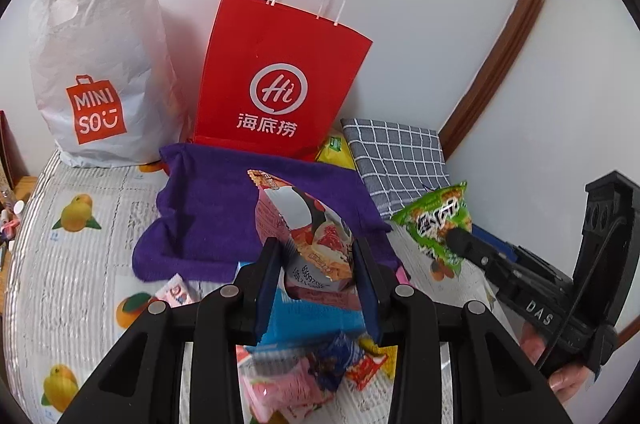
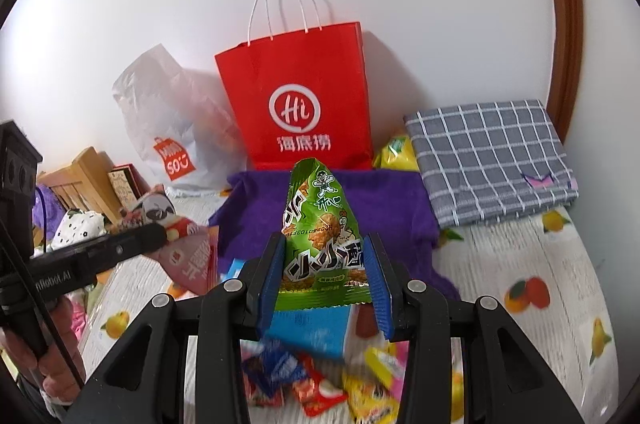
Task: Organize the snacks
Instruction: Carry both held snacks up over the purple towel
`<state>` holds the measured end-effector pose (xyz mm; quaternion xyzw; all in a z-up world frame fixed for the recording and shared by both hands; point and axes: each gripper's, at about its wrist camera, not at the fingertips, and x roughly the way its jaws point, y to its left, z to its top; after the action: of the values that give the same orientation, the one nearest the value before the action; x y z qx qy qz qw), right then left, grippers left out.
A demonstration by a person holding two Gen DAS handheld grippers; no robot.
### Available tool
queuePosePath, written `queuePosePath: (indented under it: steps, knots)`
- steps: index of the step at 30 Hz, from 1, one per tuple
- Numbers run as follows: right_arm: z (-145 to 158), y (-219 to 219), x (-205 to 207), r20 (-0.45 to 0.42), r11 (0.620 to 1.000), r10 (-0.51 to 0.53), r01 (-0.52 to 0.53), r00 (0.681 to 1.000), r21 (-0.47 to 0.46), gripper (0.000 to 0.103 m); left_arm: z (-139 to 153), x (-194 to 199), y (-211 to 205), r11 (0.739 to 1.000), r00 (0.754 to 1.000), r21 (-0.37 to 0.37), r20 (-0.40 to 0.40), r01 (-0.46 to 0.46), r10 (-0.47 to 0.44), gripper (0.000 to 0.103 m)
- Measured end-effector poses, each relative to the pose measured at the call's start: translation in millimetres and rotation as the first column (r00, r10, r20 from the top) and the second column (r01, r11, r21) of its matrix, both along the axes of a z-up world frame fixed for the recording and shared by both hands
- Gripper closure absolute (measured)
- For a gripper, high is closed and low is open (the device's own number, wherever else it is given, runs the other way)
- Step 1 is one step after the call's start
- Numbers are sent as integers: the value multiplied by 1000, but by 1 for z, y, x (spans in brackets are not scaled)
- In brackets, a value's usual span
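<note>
We hold both packets up in front of the red paper bag [image 2: 304, 104], presumably to drop them in: our left gripper [image 1: 316, 264] clenched on the pink snack packet [image 1: 304, 232], our right gripper [image 2: 326, 272] clenched on the green snack packet [image 2: 320, 224].

white plastic bag [image 1: 100, 64], upper left: "MINISO". red paper bag [image 1: 276, 80], center: "Hi" + 海底捞. right gripper [image 1: 460, 240] body, lower right: "DAS". green snack packet [image 2: 320, 236], right wrist center: 小小酥.
</note>
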<state>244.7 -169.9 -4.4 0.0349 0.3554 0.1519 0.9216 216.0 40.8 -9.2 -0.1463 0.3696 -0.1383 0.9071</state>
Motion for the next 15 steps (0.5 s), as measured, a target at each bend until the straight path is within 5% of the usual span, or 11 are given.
queuePosePath:
  steps: [15]
  knots:
    - [-13, -8, 101, -12, 999, -26, 26, 1000, -29, 63, -18, 77, 47, 996, 995, -5, -43, -93, 93, 69]
